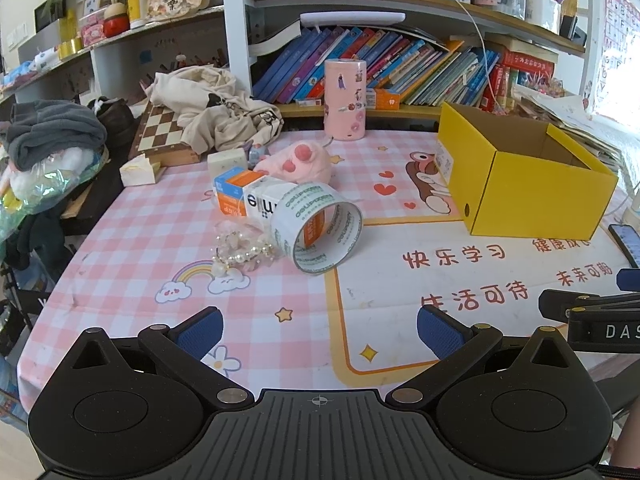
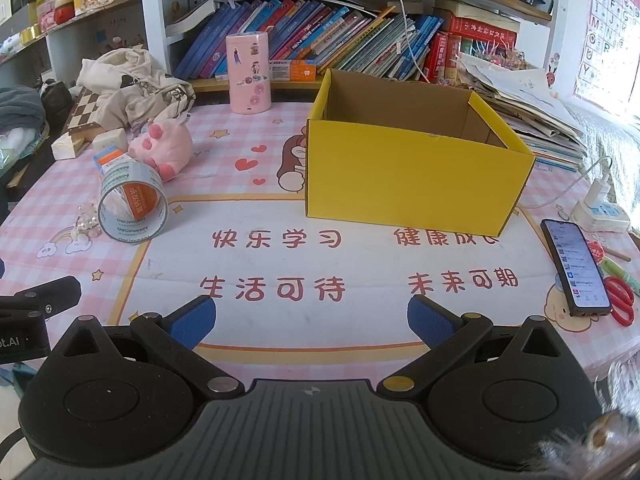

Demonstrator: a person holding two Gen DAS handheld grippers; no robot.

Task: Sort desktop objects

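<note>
Nearby, phone [image 2: 576,266] beside scissors [image 2: 622,300]

mat [image 2: 280,360]: 快乐学习, 生活可待, 未来可期 | tape roll [image 2: 132,204]: deli | wall chart [image 2: 608,20]: A-Z

— Left gripper [image 1: 320,330]? 
— Spread wide, blue pads [image 1: 200,332] well apart, nothing between them. Hovering low over the table's near edge, aimed toward the far side.
— And the right gripper [image 2: 312,320]?
— Same: jaws wide apart, empty, level above the near edge. Sitting just beside the left, side by side, each poking into the other's view.
</note>
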